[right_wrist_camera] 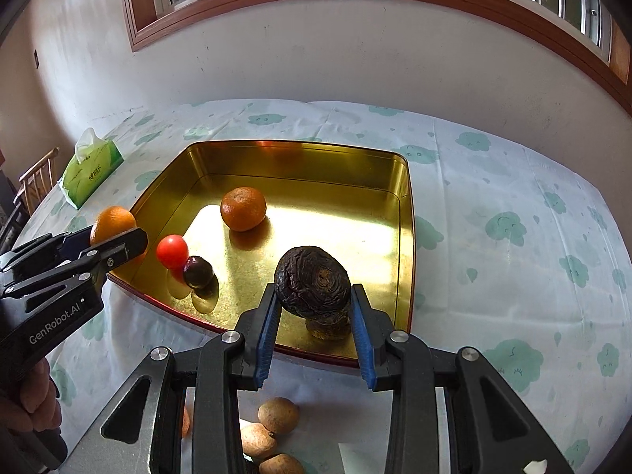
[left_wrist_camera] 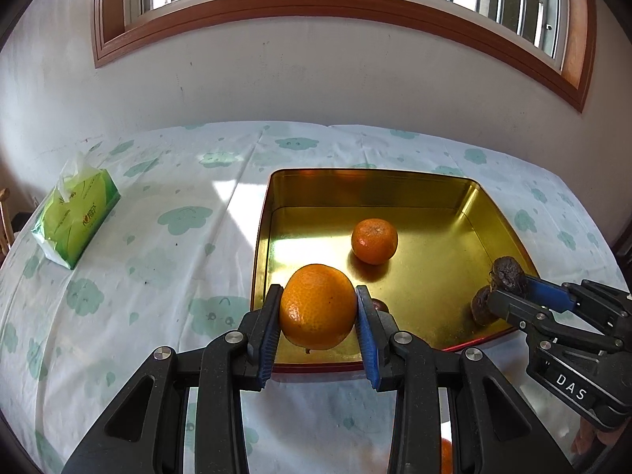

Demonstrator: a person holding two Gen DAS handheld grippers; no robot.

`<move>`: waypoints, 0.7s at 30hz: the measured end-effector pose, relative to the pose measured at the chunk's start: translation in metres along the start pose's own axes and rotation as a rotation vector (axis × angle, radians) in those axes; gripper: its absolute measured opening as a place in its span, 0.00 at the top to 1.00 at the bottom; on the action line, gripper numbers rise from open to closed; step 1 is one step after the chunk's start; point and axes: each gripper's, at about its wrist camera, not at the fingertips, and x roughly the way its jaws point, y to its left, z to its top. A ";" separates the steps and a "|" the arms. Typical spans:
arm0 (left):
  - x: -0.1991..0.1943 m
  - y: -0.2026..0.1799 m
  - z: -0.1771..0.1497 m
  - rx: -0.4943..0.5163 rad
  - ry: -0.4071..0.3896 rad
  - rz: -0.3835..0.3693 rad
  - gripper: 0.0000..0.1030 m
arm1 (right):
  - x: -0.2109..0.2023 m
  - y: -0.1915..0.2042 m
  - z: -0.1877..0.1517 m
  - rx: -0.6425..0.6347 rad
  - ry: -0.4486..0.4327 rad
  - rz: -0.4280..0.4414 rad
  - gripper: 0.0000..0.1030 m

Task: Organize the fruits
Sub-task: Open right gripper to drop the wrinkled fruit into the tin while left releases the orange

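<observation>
Left gripper (left_wrist_camera: 318,308) clamped on large orange (left_wrist_camera: 318,306), above near left rim of gold tray (left_wrist_camera: 486,201). Right gripper (right_wrist_camera: 314,296) clamped on wrinkled dark fruit (right_wrist_camera: 312,280), above near right rim. Inside tray: small orange (right_wrist_camera: 243,208), red tomato (right_wrist_camera: 172,251), dark round fruit (right_wrist_camera: 198,272), possibly plum.

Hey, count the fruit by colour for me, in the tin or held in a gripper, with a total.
Orange: 2, one held, one in the tin
Red: 1
Dark purple: 1
Dark brown, wrinkled: 2, one held, one beneath it
Total: 6
</observation>
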 end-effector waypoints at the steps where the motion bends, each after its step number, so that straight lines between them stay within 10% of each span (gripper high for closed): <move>1: 0.002 0.000 0.000 0.001 0.005 -0.001 0.65 | 0.003 0.001 0.000 0.000 0.007 0.002 0.69; 21: 0.021 0.001 -0.005 -0.001 0.053 0.024 0.64 | 0.018 0.006 0.004 -0.018 0.017 -0.014 0.67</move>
